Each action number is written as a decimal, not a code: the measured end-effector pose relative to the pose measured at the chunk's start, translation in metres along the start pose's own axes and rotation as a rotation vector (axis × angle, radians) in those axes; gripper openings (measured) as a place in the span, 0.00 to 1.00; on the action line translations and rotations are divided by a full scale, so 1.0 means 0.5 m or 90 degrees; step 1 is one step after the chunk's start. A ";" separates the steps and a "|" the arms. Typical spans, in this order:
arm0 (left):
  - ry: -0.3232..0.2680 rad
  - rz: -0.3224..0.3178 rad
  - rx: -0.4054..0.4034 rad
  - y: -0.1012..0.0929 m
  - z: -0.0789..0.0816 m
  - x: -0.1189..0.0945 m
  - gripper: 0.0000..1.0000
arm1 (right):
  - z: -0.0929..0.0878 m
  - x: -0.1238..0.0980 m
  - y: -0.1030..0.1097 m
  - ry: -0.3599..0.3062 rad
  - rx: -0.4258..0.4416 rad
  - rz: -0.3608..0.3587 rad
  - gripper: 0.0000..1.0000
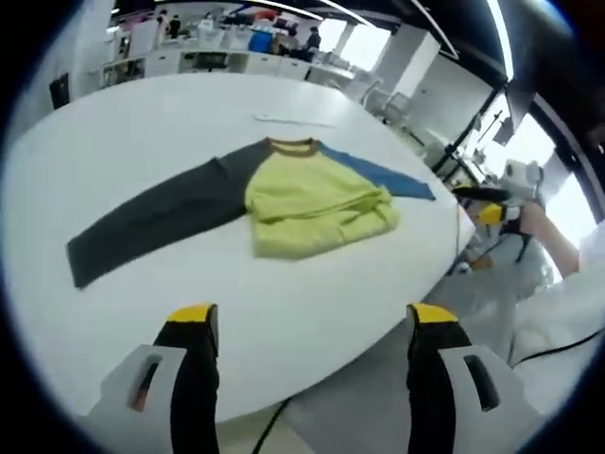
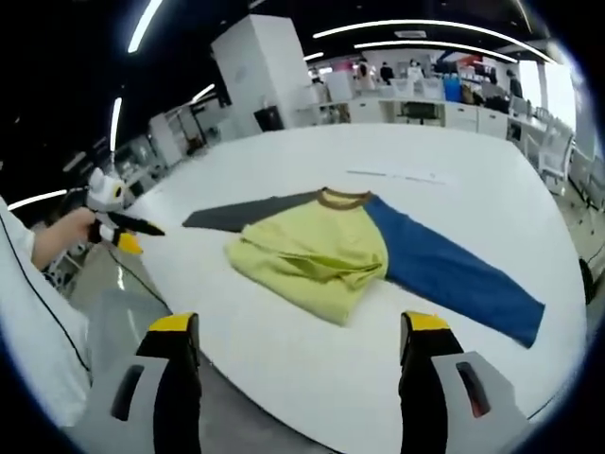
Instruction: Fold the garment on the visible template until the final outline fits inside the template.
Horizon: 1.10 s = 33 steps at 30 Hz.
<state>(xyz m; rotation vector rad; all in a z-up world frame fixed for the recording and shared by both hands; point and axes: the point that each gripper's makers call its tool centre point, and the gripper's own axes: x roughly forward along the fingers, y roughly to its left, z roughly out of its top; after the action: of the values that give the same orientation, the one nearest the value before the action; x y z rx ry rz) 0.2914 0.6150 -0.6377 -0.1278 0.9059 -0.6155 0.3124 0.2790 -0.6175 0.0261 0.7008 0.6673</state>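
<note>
1. Table [image 1: 312,312]: large, white, round-edged; the far room holds desks and people, too small to detail.
2. Shirt [image 1: 317,208]: lies on the table, inward from its near edge, collar pointing to the far edge. The yellow body is bunched and folded up on itself, with creases across it.
3. Grey sleeve [image 1: 151,222]: stretched flat toward the table's left edge in the left gripper view.
4. Blue sleeve [image 2: 454,274]: stretched flat toward the opposite edge, in the right gripper view.
5. Collar [image 2: 342,198]: brown, lying flat at the shirt's far end.
6. Left gripper [image 1: 307,326]: jaws spread wide, nothing between them, held off the table's near edge and clear of the shirt.
7. Right gripper [image 2: 295,331]: jaws likewise apart and empty, off the near edge, clear of the shirt.
8. Thin pale strip [image 1: 288,119]: lies on the table beyond the collar; I cannot tell what it is.
</note>
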 end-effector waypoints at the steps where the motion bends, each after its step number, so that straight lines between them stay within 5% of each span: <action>1: -0.002 -0.001 -0.002 -0.001 -0.001 -0.004 0.80 | -0.002 -0.004 0.003 -0.001 0.005 0.004 0.90; 12: -0.021 0.018 -0.020 -0.003 -0.008 -0.035 0.83 | -0.014 -0.044 0.012 -0.025 0.017 -0.004 1.00; 23: -0.016 0.017 -0.012 -0.016 -0.019 -0.063 0.82 | -0.018 -0.068 0.058 -0.016 0.004 0.053 1.00; 33: -0.006 0.028 -0.005 -0.021 -0.023 -0.063 0.98 | -0.021 -0.070 0.051 -0.014 0.007 0.044 1.00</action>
<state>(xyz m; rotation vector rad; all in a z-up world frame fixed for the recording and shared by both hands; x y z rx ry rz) 0.2636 0.6256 -0.6192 -0.1168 0.8996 -0.5699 0.2717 0.2771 -0.5989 0.0684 0.6842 0.7275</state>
